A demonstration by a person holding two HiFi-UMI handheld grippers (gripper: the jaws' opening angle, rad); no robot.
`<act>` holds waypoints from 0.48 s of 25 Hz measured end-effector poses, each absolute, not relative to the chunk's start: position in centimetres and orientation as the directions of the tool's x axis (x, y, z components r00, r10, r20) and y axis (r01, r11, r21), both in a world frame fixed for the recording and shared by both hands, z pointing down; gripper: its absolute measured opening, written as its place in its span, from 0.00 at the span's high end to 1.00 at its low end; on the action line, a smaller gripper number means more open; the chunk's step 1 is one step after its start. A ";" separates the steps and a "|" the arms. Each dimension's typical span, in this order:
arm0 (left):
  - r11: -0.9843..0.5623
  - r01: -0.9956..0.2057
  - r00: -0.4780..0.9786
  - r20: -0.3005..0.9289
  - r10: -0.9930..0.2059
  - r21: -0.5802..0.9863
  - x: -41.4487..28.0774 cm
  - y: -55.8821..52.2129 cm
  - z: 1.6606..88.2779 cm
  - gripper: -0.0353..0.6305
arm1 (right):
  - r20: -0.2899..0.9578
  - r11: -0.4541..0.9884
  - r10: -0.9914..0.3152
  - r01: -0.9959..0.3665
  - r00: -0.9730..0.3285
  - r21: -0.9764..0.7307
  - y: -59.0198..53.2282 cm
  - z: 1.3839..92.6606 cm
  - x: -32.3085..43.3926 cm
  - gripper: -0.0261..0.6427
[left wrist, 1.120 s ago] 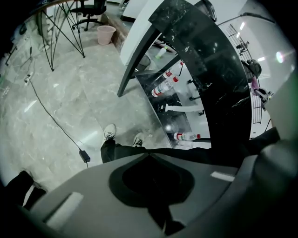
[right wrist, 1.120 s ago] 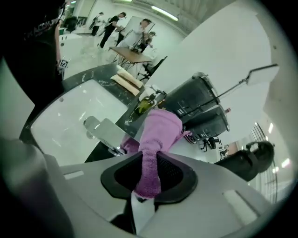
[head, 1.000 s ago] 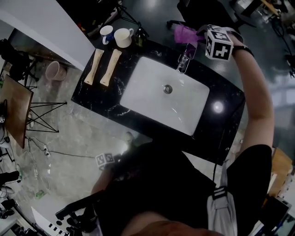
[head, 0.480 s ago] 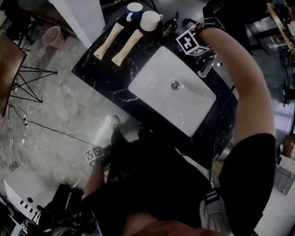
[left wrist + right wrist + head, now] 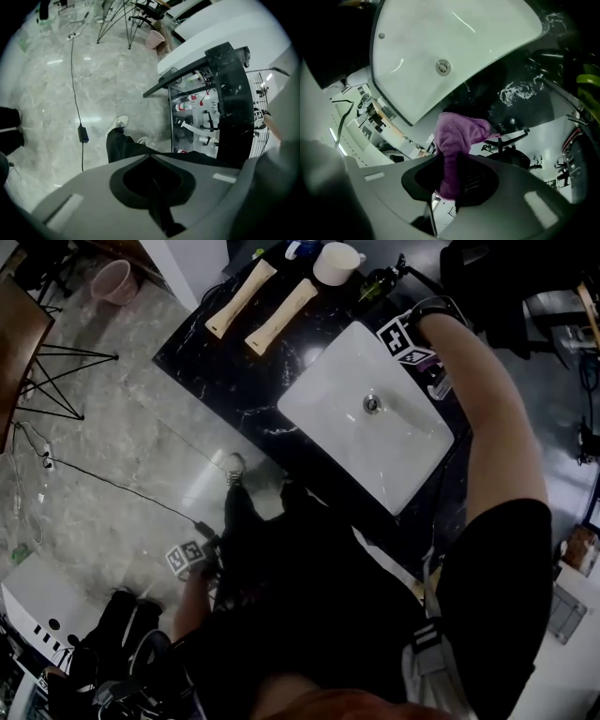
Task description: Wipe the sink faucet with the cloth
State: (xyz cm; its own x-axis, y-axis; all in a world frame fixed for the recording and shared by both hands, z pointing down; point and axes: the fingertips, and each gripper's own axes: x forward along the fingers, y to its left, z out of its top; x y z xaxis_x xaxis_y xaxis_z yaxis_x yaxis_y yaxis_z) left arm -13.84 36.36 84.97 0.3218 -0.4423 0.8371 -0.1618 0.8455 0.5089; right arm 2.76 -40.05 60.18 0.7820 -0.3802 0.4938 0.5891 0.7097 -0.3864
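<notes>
Right tongs (image 5: 452, 161), clamped on cloth (image 5: 457, 133), are judged poised at the faucet (image 5: 437, 383), sink's (image 5: 328, 395) two o'clock; pressed rubbing is needed next; left tongs (image 5: 157, 187) are closed, empty.

White sink (image 5: 328, 399), R gripper (image 5: 422, 362) (far rim)

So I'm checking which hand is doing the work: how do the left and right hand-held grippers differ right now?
The right hand-held gripper is closed on a purple cloth; the left hand-held gripper has its jaws together on nothing. The right one is up by the white sink; the left one hangs low at the person's side, over the floor. Both look the same grey build.
</notes>
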 end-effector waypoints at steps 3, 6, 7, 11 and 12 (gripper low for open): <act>0.814 -0.228 0.343 0.826 -0.447 0.535 -14.5 34.4 84.6 0.96 | 0.506 0.707 -0.383 0.598 0.773 -0.378 -40.1 60.5 2.6 0.82; 0.800 -0.248 0.348 0.821 -0.453 0.547 -15.1 33.0 84.4 0.96 | 0.557 0.715 -0.366 0.608 0.746 -0.344 -40.1 60.4 2.4 0.82; 0.798 -0.250 0.349 0.820 -0.454 0.548 -15.2 32.7 84.4 0.96 | 0.588 0.722 -0.357 0.614 0.726 -0.320 -40.1 60.2 2.1 0.82; 0.792 -0.269 0.361 0.820 -0.444 0.548 -16.1 32.0 84.3 0.96 | 0.750 0.772 -0.338 0.624 0.568 -0.124 -41.3 55.7 -0.3 0.82; 0.788 -0.282 0.368 0.820 -0.438 0.548 -16.2 31.9 84.2 0.96 | 0.793 0.792 -0.337 0.608 0.509 -0.053 -41.7 53.7 -0.8 0.82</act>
State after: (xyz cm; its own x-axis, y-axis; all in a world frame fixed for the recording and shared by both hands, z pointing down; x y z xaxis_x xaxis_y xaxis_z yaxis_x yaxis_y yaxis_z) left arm -16.23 31.94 84.22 0.3685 -0.4380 0.8200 -0.2816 0.7880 0.5475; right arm -0.83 -41.73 53.75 0.5086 -0.3366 0.7925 0.6077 0.7924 -0.0534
